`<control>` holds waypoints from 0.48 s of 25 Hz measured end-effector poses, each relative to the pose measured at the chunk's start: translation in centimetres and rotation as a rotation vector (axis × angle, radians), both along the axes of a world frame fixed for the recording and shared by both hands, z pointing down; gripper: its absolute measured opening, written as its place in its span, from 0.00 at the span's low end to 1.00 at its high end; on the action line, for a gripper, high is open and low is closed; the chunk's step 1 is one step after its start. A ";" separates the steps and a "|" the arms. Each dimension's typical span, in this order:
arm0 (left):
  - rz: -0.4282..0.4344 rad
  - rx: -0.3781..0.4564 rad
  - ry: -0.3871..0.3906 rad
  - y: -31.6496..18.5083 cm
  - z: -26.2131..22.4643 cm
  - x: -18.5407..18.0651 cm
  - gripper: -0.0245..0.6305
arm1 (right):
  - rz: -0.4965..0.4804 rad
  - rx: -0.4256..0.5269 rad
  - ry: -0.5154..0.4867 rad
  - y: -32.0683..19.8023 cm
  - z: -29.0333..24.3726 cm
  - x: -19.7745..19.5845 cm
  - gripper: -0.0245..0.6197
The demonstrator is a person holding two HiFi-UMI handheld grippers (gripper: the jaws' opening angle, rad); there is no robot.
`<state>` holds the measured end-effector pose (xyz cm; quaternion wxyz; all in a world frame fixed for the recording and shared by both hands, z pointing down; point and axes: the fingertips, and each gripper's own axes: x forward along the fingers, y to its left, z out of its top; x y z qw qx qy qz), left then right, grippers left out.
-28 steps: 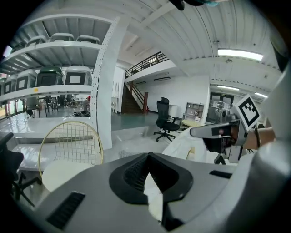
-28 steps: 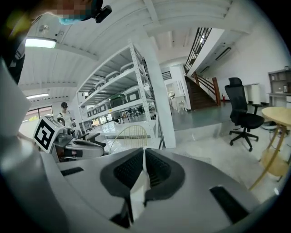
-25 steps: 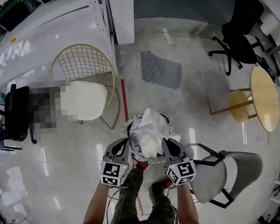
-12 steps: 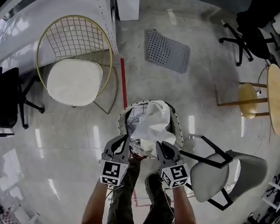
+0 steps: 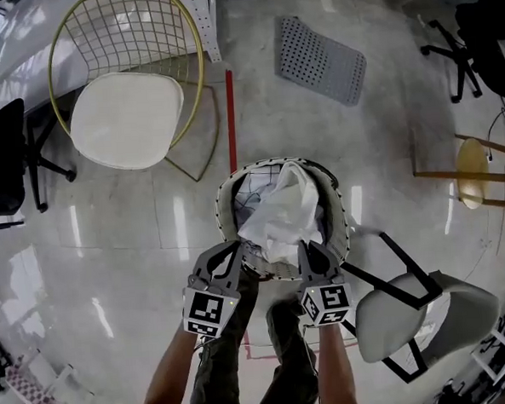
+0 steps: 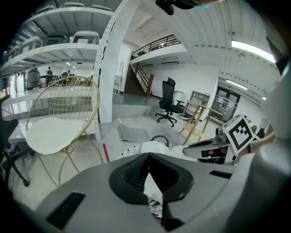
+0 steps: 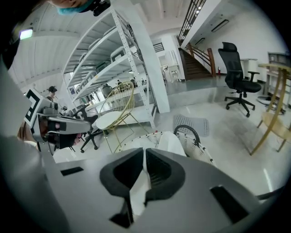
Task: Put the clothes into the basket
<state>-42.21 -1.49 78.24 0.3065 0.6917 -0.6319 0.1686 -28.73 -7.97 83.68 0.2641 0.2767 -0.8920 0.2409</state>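
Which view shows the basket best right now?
Head view: the basket shows almost its whole oval rim from above, white garment over it. Left gripper view catches only a strip of rim and handle above the jaws; right gripper view shows one side of the rim and black handle.

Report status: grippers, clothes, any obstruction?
Left gripper and right gripper both shut on white garment. Garment partly in basket, top above rim. Grey chair close beside basket, not blocking.

Bright, sharp, glossy glare, fisheye-warped edges
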 end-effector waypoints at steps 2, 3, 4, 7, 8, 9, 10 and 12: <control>-0.007 -0.005 -0.004 0.7 0.7 0.1 0.05 | -0.005 0.002 0.008 0.5 1.3 0.1 0.09; -0.008 -0.008 -0.003 0.9 1.1 0.2 0.05 | -0.006 -0.003 0.014 0.7 2.1 0.1 0.09; -0.007 -0.013 0.002 0.9 1.8 0.4 0.05 | -0.004 -0.011 0.021 0.8 3.1 0.2 0.09; 0.004 -0.037 0.019 0.6 3.8 0.8 0.05 | 0.011 -0.042 0.040 0.9 5.9 0.7 0.09; 0.006 -0.044 0.022 0.6 4.4 0.9 0.05 | 0.017 -0.049 0.043 0.9 6.5 0.8 0.09; 0.008 -0.048 0.023 0.6 4.7 1.0 0.05 | 0.023 -0.054 0.042 0.9 6.9 0.9 0.09; 0.008 -0.050 0.023 0.6 4.9 1.1 0.05 | 0.028 -0.057 0.039 0.8 7.1 1.1 0.09; 0.005 -0.050 0.024 0.6 4.9 1.2 0.05 | 0.029 -0.055 0.031 0.7 6.9 1.2 0.09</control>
